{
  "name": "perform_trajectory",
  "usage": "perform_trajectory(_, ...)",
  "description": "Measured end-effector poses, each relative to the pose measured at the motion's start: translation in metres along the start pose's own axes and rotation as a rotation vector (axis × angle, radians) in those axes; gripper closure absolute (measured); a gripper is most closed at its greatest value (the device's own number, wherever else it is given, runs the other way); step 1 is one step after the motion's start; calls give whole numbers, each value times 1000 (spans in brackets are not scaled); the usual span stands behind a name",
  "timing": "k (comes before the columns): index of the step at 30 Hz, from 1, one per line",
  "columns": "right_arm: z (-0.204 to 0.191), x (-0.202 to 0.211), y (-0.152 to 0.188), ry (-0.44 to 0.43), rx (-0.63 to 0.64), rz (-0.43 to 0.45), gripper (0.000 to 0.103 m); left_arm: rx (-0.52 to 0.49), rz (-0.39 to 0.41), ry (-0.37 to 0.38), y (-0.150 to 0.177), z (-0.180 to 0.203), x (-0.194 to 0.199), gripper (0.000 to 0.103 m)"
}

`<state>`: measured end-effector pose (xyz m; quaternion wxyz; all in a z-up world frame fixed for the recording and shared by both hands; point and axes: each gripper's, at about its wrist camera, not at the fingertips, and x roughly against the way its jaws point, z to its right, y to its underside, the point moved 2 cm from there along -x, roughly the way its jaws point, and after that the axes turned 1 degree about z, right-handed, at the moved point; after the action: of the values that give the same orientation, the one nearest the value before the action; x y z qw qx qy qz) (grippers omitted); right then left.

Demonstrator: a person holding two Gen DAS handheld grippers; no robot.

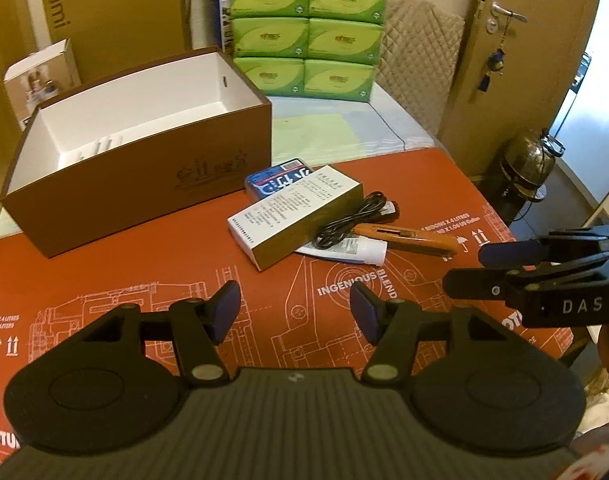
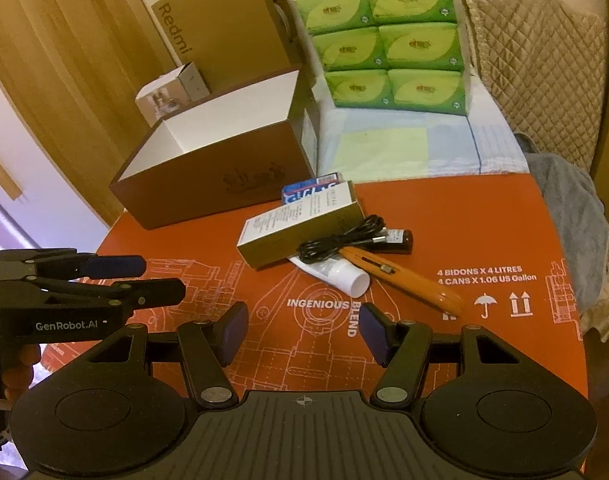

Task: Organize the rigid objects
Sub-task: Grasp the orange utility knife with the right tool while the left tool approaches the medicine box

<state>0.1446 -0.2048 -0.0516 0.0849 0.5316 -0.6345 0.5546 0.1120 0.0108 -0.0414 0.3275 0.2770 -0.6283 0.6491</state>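
Note:
A brown open box [image 1: 152, 184] with a white inside stands at the back left of the orange mat [image 1: 184, 280]; it also shows in the right wrist view [image 2: 208, 184]. Beside it lies a pile: a white-and-gold carton [image 1: 296, 216] on a blue pack [image 1: 272, 180], a black cable [image 1: 344, 220], an orange utility knife [image 1: 408, 240], a white tube [image 1: 352, 250] and a small black item [image 2: 398, 236]. My left gripper [image 1: 295, 312] is open and empty, short of the pile. My right gripper [image 2: 304, 330] is open and empty, near the knife [image 2: 404, 276].
A stack of green tissue packs [image 1: 308, 28] stands behind the pile on a pale cloth. A Redmi carton [image 1: 112, 8] and a small white box [image 1: 40, 80] stand behind the brown box. A quilted chair back [image 1: 420, 52] and a door [image 1: 512, 40] are at right.

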Motion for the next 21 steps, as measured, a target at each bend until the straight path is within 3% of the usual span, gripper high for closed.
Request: perform_trajectory(21,25,-39,-7,94,-71,-46,45,-14,-30,50,-9,-23,-46,46)
